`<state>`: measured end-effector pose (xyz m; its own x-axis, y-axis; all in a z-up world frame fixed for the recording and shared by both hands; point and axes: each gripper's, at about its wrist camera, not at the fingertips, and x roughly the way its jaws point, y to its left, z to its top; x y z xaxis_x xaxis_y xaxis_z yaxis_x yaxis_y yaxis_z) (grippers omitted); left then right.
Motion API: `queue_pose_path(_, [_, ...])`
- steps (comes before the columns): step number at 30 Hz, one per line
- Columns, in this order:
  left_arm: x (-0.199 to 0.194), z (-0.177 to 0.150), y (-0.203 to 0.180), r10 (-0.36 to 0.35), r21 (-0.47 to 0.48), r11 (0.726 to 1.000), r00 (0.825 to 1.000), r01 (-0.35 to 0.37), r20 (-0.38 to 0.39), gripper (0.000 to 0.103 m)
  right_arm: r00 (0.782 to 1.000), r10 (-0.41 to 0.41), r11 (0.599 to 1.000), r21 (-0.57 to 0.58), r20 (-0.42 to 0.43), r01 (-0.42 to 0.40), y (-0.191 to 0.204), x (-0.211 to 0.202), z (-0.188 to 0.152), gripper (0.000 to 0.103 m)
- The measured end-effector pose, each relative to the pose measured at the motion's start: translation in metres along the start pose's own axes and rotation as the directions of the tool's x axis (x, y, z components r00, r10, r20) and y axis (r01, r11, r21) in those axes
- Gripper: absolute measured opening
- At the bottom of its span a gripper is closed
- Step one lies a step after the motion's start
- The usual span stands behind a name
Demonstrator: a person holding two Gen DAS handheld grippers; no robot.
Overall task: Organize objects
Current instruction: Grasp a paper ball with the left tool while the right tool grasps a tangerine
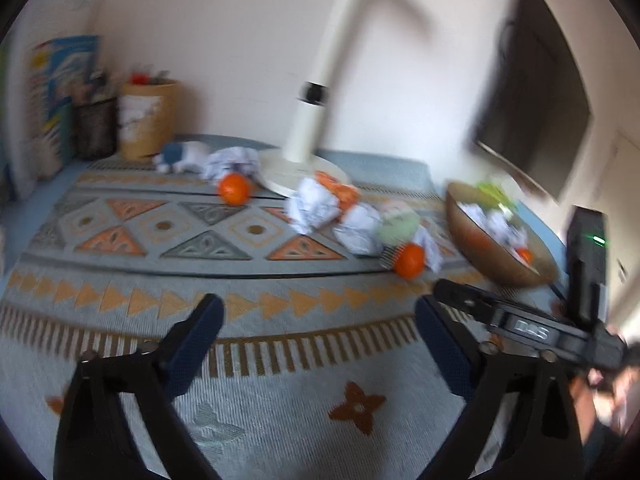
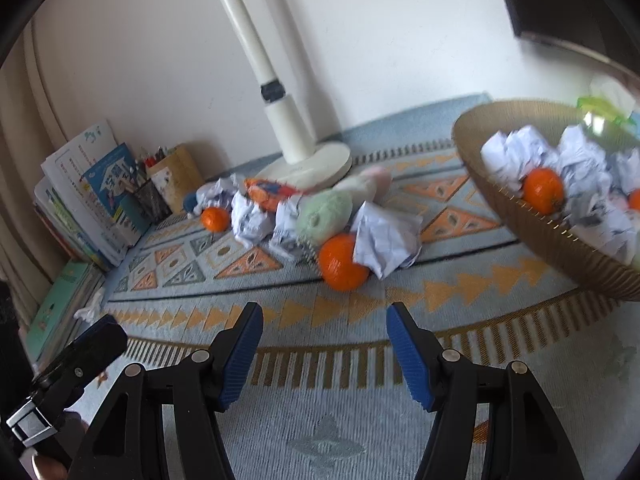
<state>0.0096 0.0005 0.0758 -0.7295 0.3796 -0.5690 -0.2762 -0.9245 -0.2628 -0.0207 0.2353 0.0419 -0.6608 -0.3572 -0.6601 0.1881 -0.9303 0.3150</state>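
Both our grippers hang nearest the lens over the patterned rug (image 2: pixel 360 420), fingers spread and holding nothing: the left gripper (image 1: pixel 318 322) wide, the right gripper (image 2: pixel 324 330) about half open.

Going left to right in the right wrist view, we see a small far orange (image 2: pixel 215 219), a crumpled paper ball (image 2: pixel 250 220), a green plush toy (image 2: pixel 326 212), then the near orange (image 2: pixel 342 262) touching another paper wad (image 2: pixel 386 240), and finally the woven basket (image 2: pixel 532 236) already holding paper and oranges.

We judge the near orange the likeliest next pick: firm, round, smooth-skinned, so it may roll or slip; we would close across its widest middle. Paper wads are light and crushable, so any squeeze holds. Plush is soft, best pinched at its bulk.
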Motion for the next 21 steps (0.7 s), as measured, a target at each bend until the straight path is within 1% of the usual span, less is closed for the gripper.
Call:
queue_pose_path(1, [-0.004,0.011,-0.001,-0.017,0.055,0.998,1.0,0.017,-0.001,0.092,0.999,-0.009,1.0,0.001,-0.031,0.009,-0.001,0.002,0.001,0.063])
queue_pose_path(2, [-0.005,0.019,-0.001,-0.027,0.086,0.996,1.0,0.027,-0.003,0.092,0.996,0.001,1.0,0.02,-0.085,0.001,-0.003,0.004,0.003,0.063])
queue_pose_path(3, [-0.002,0.031,0.0,-0.048,0.119,0.992,0.999,0.05,-0.022,0.092,0.99,0.035,0.998,0.058,-0.134,-0.027,-0.005,0.005,0.006,0.063])
queue_pose_path(4, [0.004,0.04,0.002,-0.082,0.133,0.987,0.996,0.087,-0.046,0.092,0.984,0.074,0.993,0.098,-0.162,-0.059,-0.008,0.006,0.007,0.063])
queue_pose_path(5, [0.011,0.047,0.004,-0.109,0.142,0.983,0.992,0.117,-0.059,0.092,0.976,0.122,0.985,0.143,-0.183,-0.096,-0.01,0.008,0.01,0.063])
queue_pose_path(6, [0.019,0.052,0.004,-0.127,0.155,0.978,0.989,0.137,-0.071,0.092,0.971,0.145,0.979,0.167,-0.189,-0.114,-0.01,0.011,0.013,0.063])
queue_pose_path(7, [0.038,0.059,0.003,-0.14,0.184,0.97,0.984,0.158,-0.109,0.092,0.972,0.139,0.98,0.17,-0.19,-0.107,-0.009,0.015,0.016,0.063])
queue_pose_path(9, [0.069,0.063,0.001,-0.138,0.216,0.961,0.977,0.172,-0.162,0.086,0.98,0.072,0.989,0.141,-0.186,-0.046,-0.007,0.027,0.021,0.061])
queue_pose_path(11, [0.094,0.064,0.002,-0.143,0.215,0.959,0.969,0.187,-0.203,0.078,0.985,0.04,0.992,0.127,-0.166,-0.019,-0.006,0.036,0.023,0.053])
queue_pose_path(13, [0.117,0.068,0.008,-0.153,0.191,0.961,0.961,0.199,-0.23,0.078,0.989,-0.01,0.992,0.122,-0.149,0.028,-0.008,0.043,0.025,0.053])
queue_pose_path(14, [0.128,0.071,0.009,-0.164,0.184,0.96,0.954,0.213,-0.25,0.078,0.991,-0.007,0.991,0.133,-0.135,0.025,-0.01,0.043,0.027,0.053])
queue_pose_path(15, [0.135,0.074,0.009,-0.16,0.189,0.959,0.953,0.212,-0.258,0.078,0.992,-0.011,0.99,0.138,-0.123,0.028,-0.01,0.044,0.03,0.053])
queue_pose_path(16, [0.143,0.077,0.008,-0.14,0.205,0.959,0.955,0.197,-0.262,0.078,0.994,-0.022,0.99,0.139,-0.111,0.038,-0.011,0.044,0.032,0.053])
queue_pose_path(17, [0.147,0.078,0.008,-0.137,0.207,0.959,0.956,0.194,-0.261,0.078,0.994,-0.034,0.989,0.139,-0.099,0.048,-0.012,0.045,0.035,0.053])
queue_pose_path(20, [0.157,0.083,0.01,-0.149,0.2,0.958,0.955,0.204,-0.257,0.078,0.995,-0.003,0.986,0.167,-0.101,0.02,-0.018,0.055,0.039,0.053])
queue_pose_path(21, [0.159,0.083,0.01,-0.157,0.195,0.958,0.953,0.211,-0.258,0.078,0.996,-0.005,0.985,0.171,-0.087,0.02,-0.018,0.057,0.04,0.053])
